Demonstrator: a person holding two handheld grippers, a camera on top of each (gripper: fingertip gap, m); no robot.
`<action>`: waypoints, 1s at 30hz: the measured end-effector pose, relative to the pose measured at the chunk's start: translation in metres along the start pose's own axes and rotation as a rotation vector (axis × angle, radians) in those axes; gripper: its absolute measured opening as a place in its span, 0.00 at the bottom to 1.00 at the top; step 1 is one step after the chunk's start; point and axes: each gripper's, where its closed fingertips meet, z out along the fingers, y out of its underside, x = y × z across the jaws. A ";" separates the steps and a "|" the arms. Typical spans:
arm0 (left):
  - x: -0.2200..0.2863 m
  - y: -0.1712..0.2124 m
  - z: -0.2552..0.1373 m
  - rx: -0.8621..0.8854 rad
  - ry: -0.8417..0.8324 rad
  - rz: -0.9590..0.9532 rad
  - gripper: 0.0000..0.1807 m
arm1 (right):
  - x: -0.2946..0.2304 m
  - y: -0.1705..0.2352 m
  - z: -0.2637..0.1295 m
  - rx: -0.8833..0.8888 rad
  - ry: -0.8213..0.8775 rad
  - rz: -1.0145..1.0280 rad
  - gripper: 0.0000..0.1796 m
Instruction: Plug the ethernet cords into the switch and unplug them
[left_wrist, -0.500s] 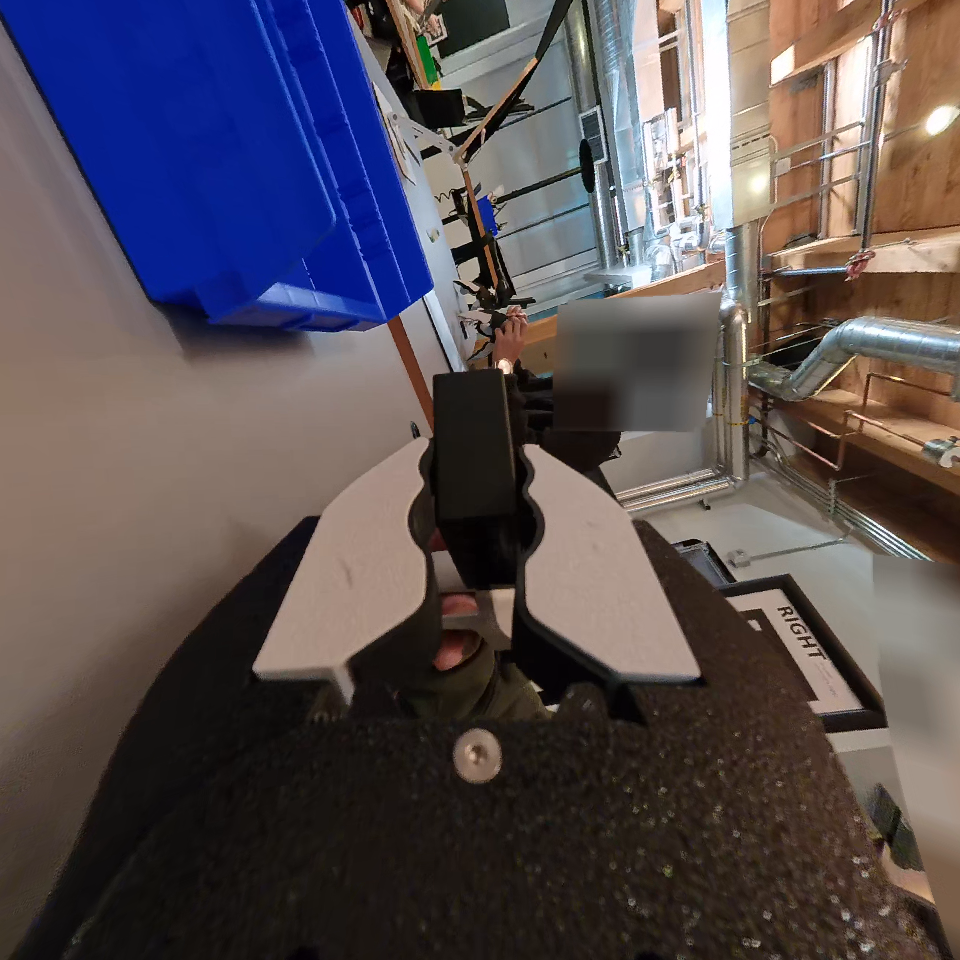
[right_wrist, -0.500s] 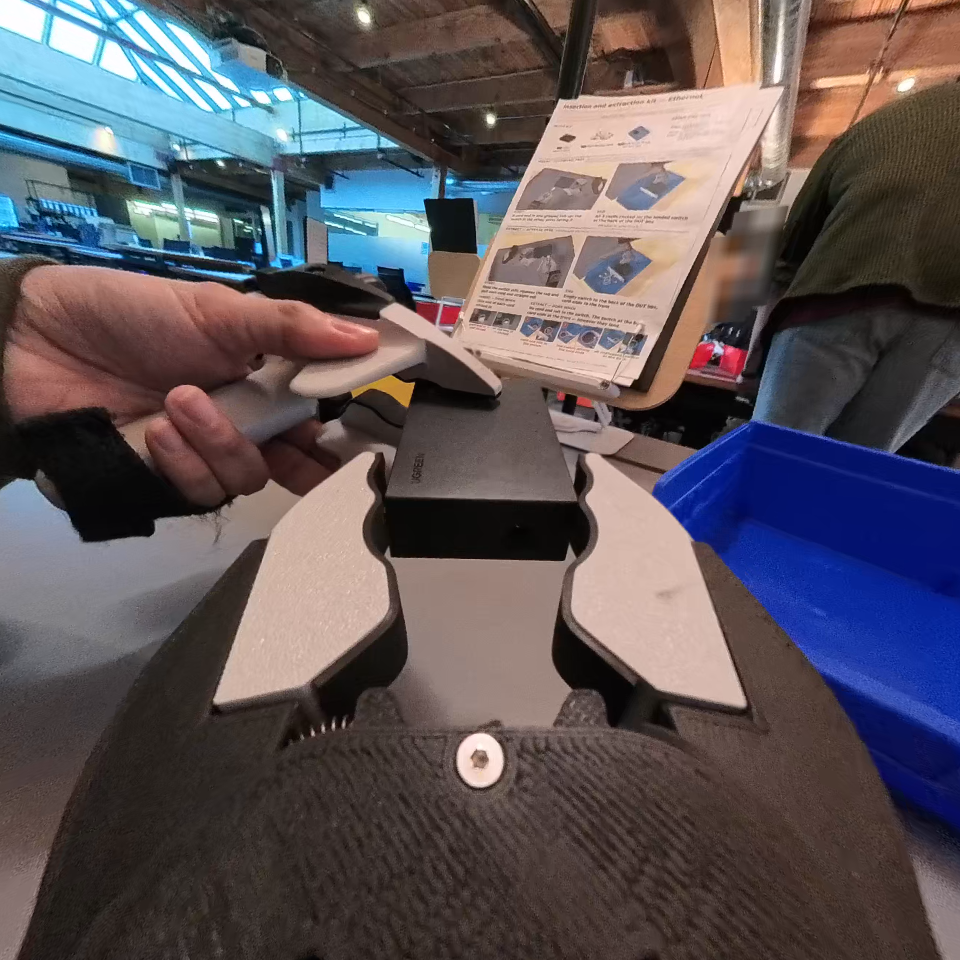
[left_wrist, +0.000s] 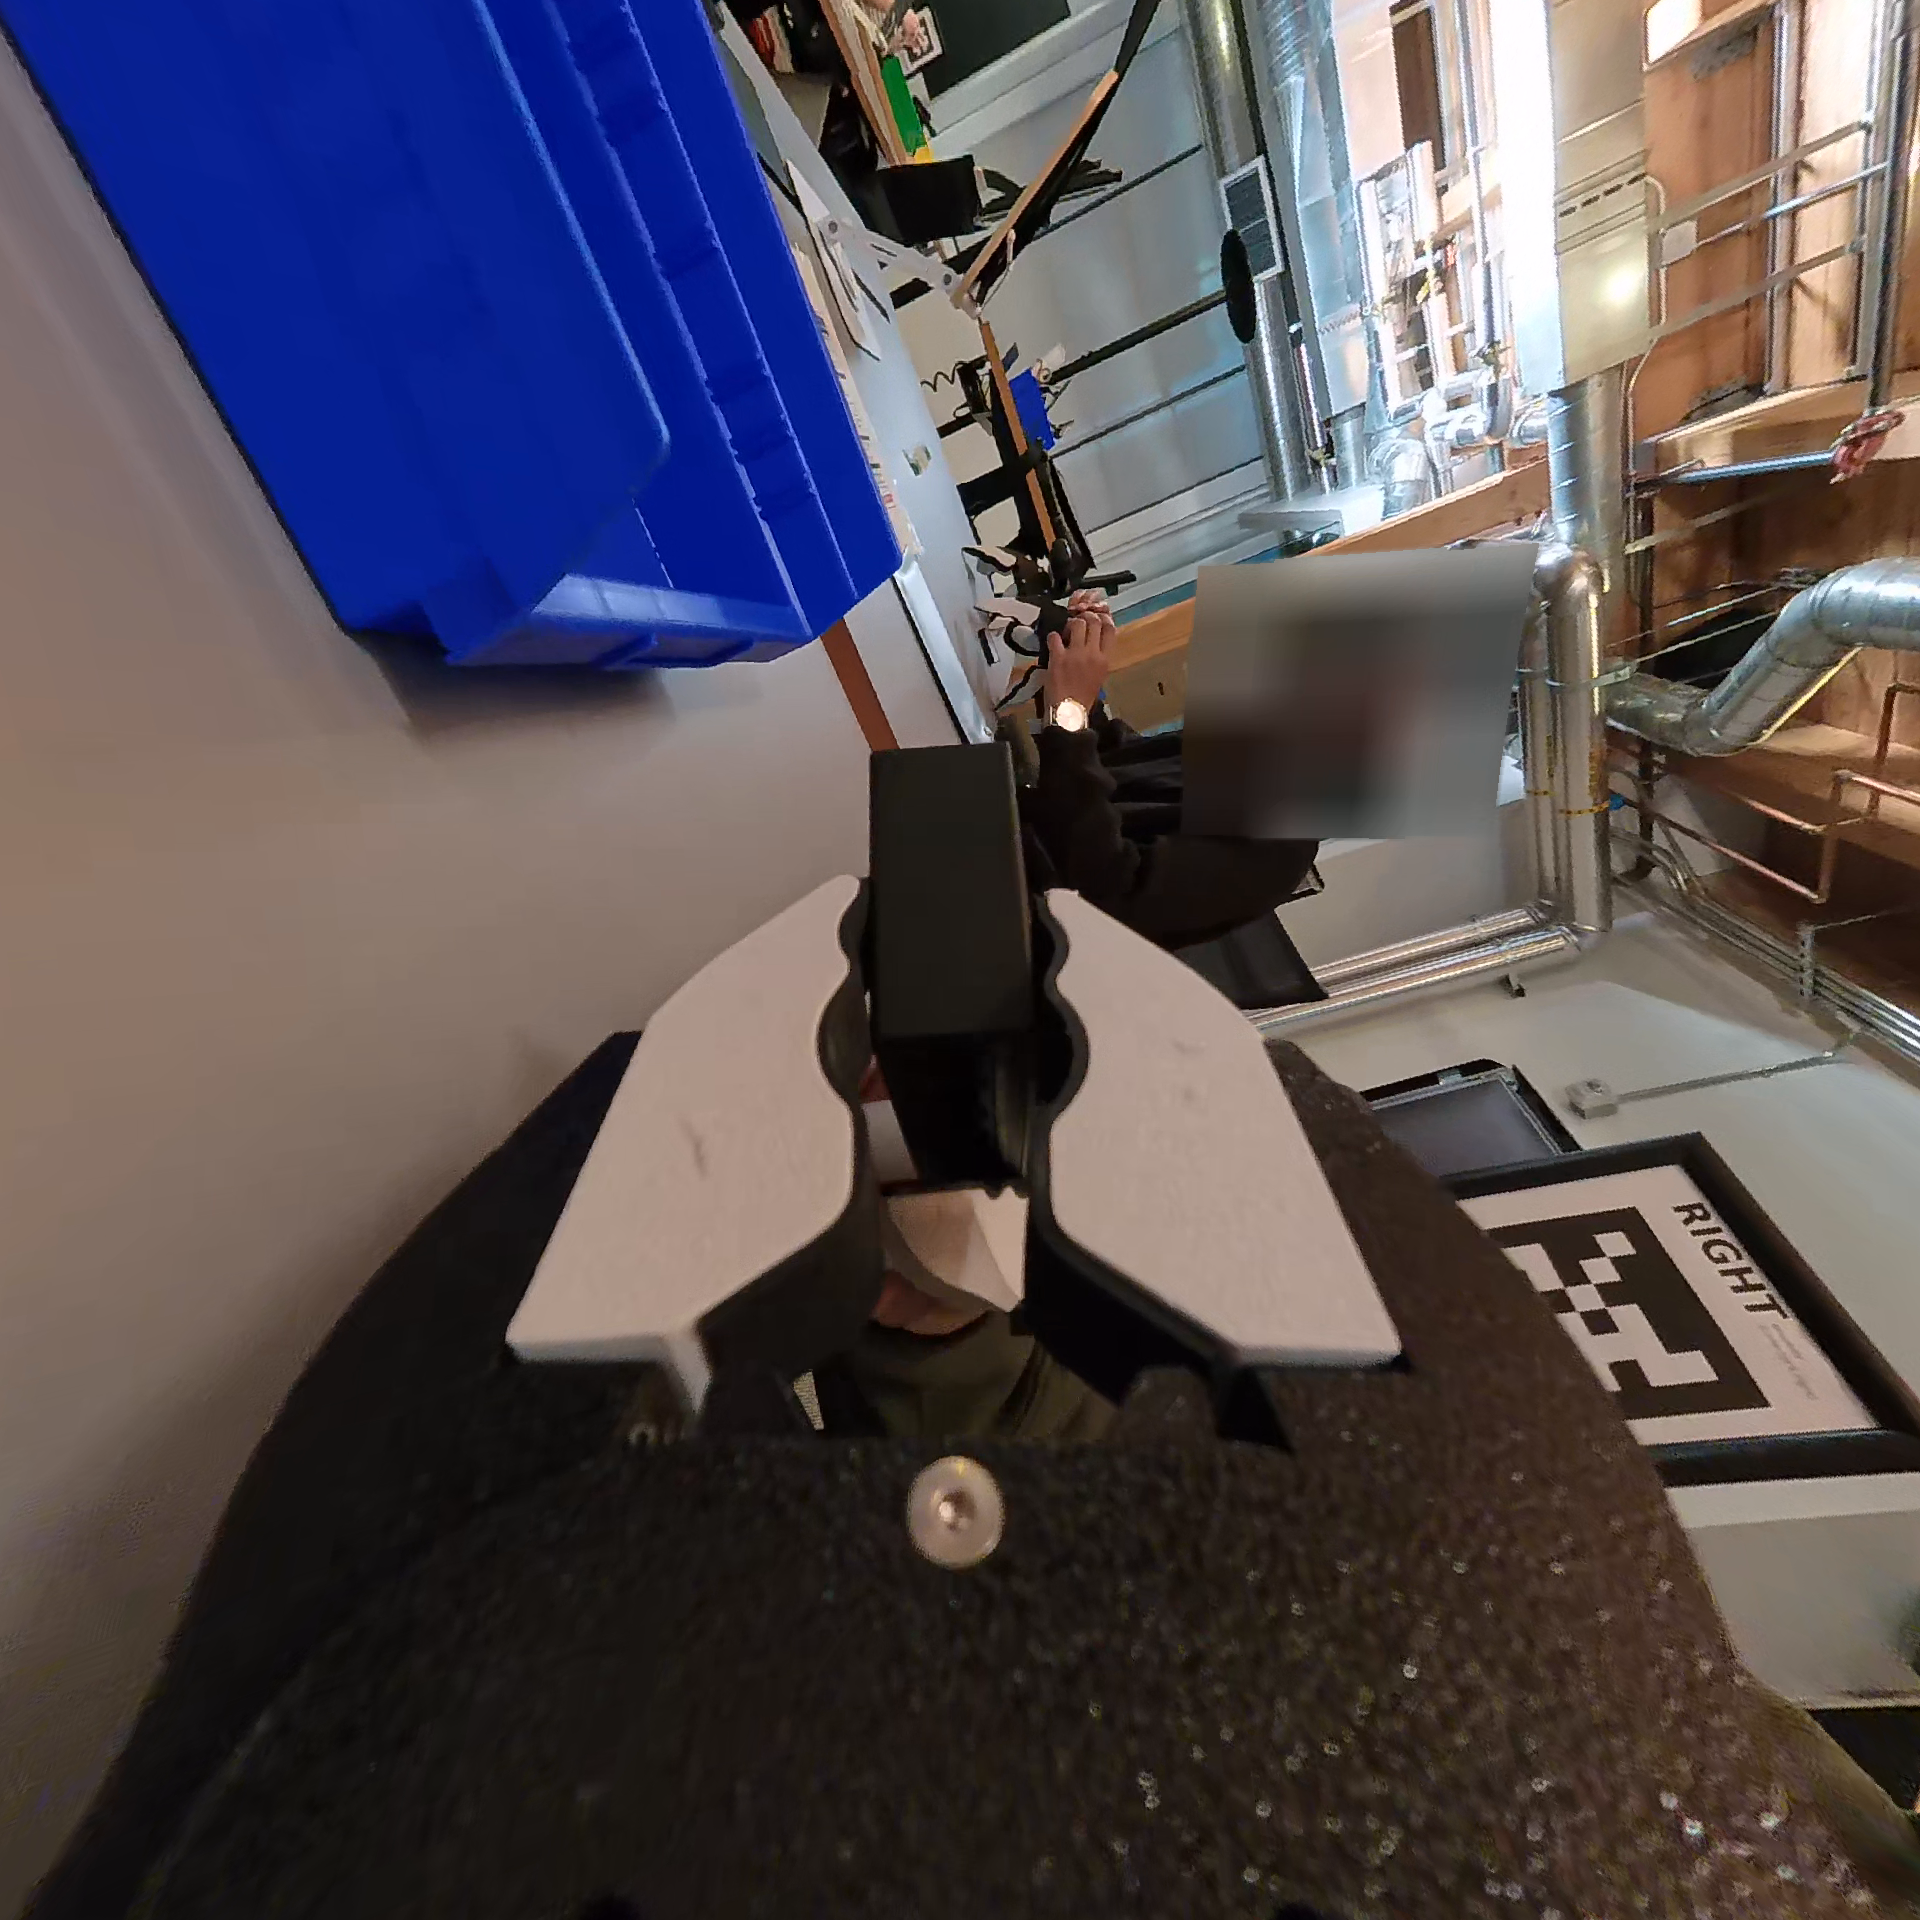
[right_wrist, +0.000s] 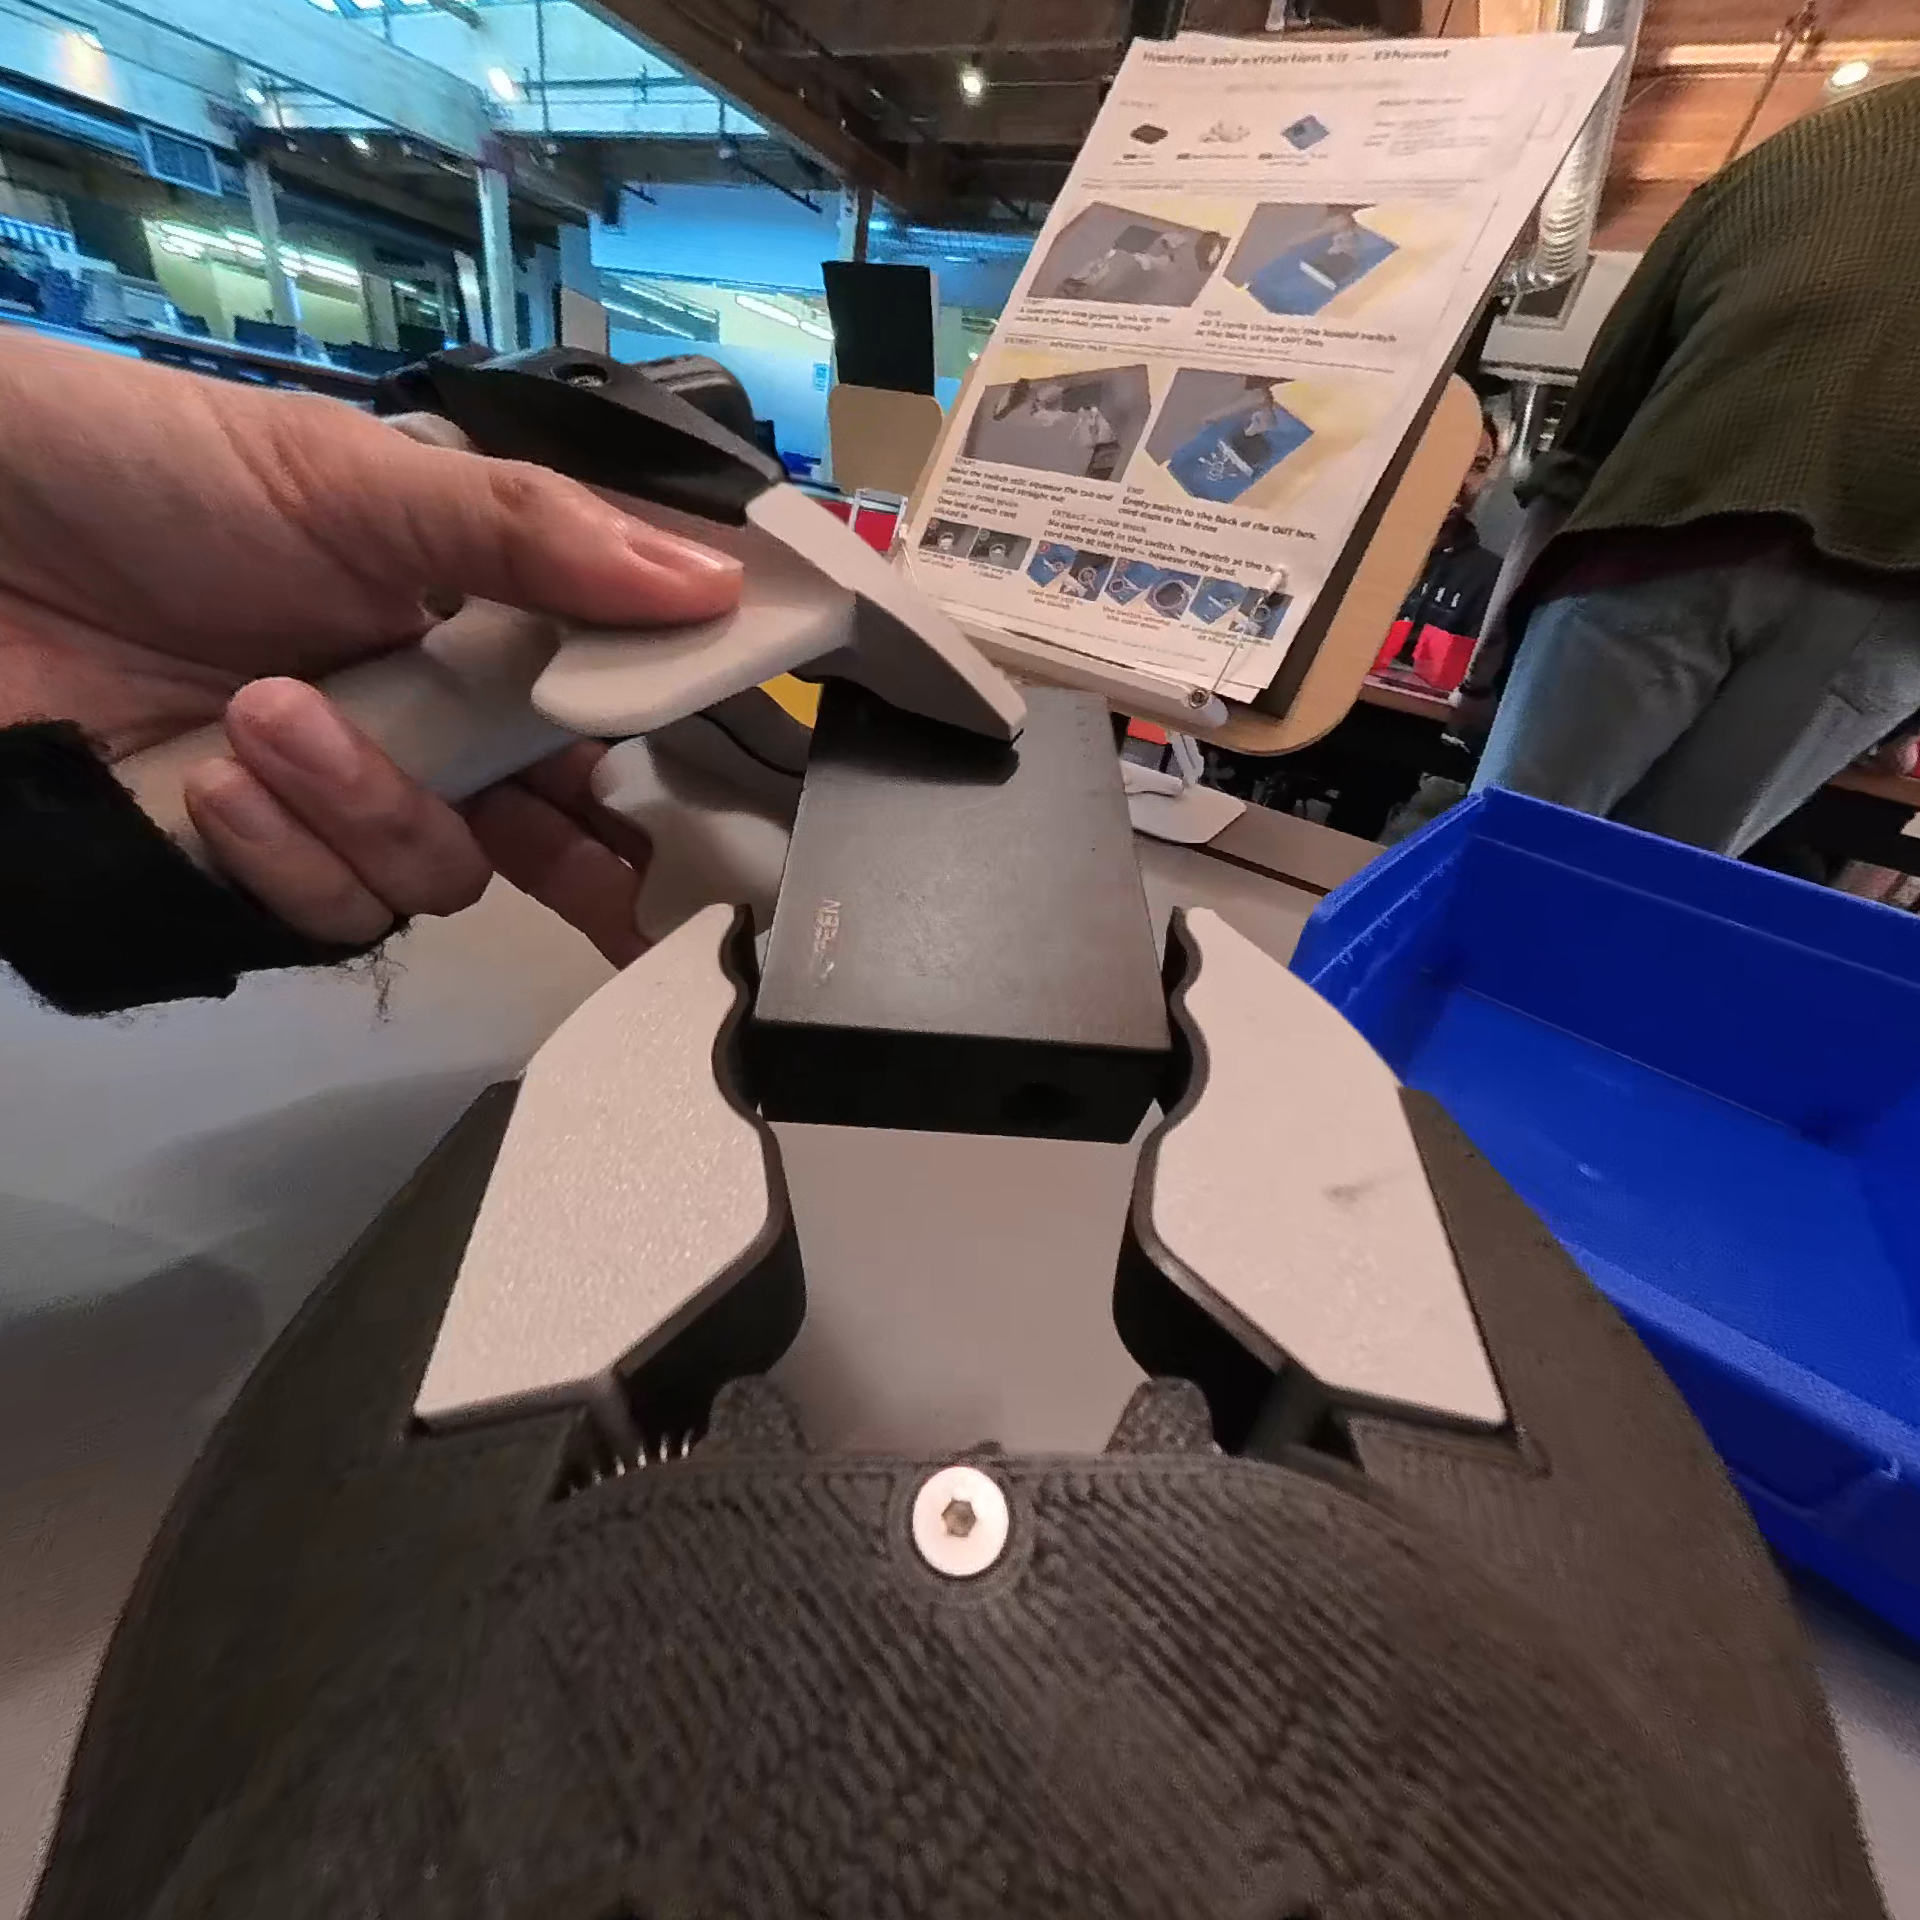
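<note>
Black and boxy, the switch (right_wrist: 961, 914) sits above the grey table (right_wrist: 208, 1122), pinched across its near end by your right gripper (right_wrist: 961, 997). Your left gripper (left_wrist: 951, 977) clamps its far end too, your hand (right_wrist: 312, 623) wrapped round the handle. A blue bin (right_wrist: 1662, 1091) stands just to the right.

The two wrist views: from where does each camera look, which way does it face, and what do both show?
Left wrist view: sits on the left gripper, rolled sideways, facing along its fingers, shut on the black box-shaped switch.
Right wrist view: sits on the right gripper, level, gripping the same switch; a hand holds the left gripper.
Shared: the switch, the blue plastic bin.
</note>
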 end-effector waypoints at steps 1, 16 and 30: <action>0.001 0.000 0.000 0.000 -0.004 0.007 0.15 | 0.001 0.000 0.000 -0.003 0.006 0.004 0.41; 0.011 0.001 -0.001 -0.026 0.076 0.078 0.20 | 0.001 -0.006 -0.003 0.037 -0.055 0.216 0.41; 0.004 0.017 0.000 -0.150 0.078 0.000 0.17 | -0.001 -0.007 -0.002 0.050 -0.054 0.157 0.41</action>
